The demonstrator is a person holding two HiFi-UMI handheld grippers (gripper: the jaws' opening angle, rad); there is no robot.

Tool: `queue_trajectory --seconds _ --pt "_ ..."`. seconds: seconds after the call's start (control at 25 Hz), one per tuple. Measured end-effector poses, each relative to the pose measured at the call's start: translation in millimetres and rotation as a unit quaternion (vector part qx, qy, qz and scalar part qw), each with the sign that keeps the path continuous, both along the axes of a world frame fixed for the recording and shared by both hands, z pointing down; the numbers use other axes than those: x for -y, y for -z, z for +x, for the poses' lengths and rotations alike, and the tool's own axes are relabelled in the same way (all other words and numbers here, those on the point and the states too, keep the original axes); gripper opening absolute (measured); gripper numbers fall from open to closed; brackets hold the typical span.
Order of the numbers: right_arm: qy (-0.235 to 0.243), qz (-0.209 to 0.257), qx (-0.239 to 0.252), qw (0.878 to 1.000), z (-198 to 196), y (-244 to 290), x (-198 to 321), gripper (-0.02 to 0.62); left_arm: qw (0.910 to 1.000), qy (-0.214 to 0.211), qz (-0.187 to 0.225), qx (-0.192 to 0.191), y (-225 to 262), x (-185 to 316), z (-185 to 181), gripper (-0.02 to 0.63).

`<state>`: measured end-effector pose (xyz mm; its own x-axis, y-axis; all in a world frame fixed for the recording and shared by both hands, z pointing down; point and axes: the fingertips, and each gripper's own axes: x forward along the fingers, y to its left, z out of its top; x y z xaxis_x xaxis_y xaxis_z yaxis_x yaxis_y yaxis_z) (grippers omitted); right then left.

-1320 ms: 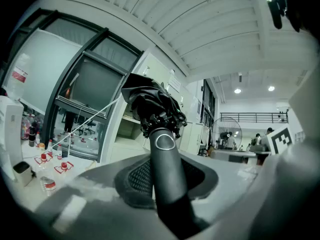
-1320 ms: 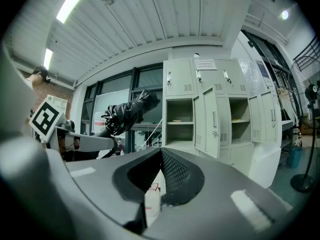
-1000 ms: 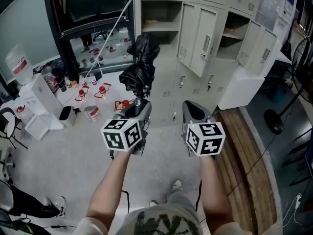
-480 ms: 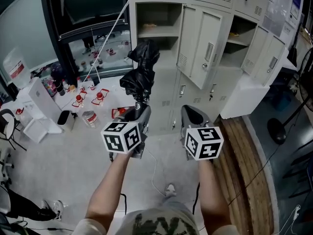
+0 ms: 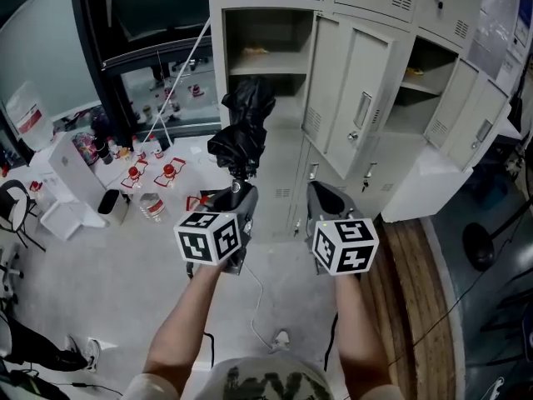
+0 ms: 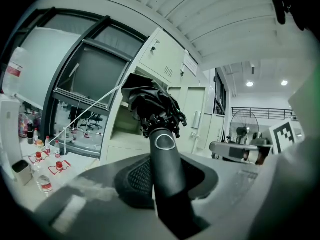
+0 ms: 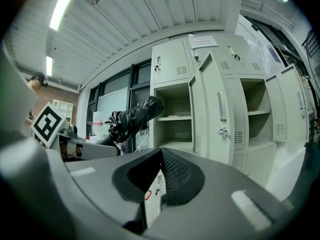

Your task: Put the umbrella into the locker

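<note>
The left gripper (image 5: pixel 237 192), clamped on the black umbrella (image 5: pixel 241 127), and the closed, empty right gripper (image 5: pixel 325 194) are drawing nearer the locker (image 5: pixel 216 57).

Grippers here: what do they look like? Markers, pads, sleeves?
Left gripper and right gripper match: grey bodies, each carrying a white cube with black square markers. Tongs have dark, mesh-textured inner pads. Forearms bare, no long sleeves.

Umbrella (image 5: pixel 241 127) in left gripper (image 5: pixel 238 195), before locker (image 5: pixel 258 57); right gripper (image 5: pixel 321 193) alongside; bottles (image 5: pixel 166 172) on floor (image 5: pixel 92 265) at left.
</note>
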<state>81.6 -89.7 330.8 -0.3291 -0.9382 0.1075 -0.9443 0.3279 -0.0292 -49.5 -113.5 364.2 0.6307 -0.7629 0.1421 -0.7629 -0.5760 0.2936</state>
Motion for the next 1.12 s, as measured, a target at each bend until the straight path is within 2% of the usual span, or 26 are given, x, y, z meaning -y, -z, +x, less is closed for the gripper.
queue_trajectory --seconds 0.52,1.12 --pt "0.048 0.003 0.01 0.999 23.7 -0.8 67.9 -0.002 0.9992 0.02 -0.012 0.034 -13.9 53.3 38.5 0.114" --pt "0.086 0.012 -0.007 0.996 14.5 1.8 123.4 -0.002 0.9941 0.021 -0.078 0.073 -51.4 120.6 49.2 0.114"
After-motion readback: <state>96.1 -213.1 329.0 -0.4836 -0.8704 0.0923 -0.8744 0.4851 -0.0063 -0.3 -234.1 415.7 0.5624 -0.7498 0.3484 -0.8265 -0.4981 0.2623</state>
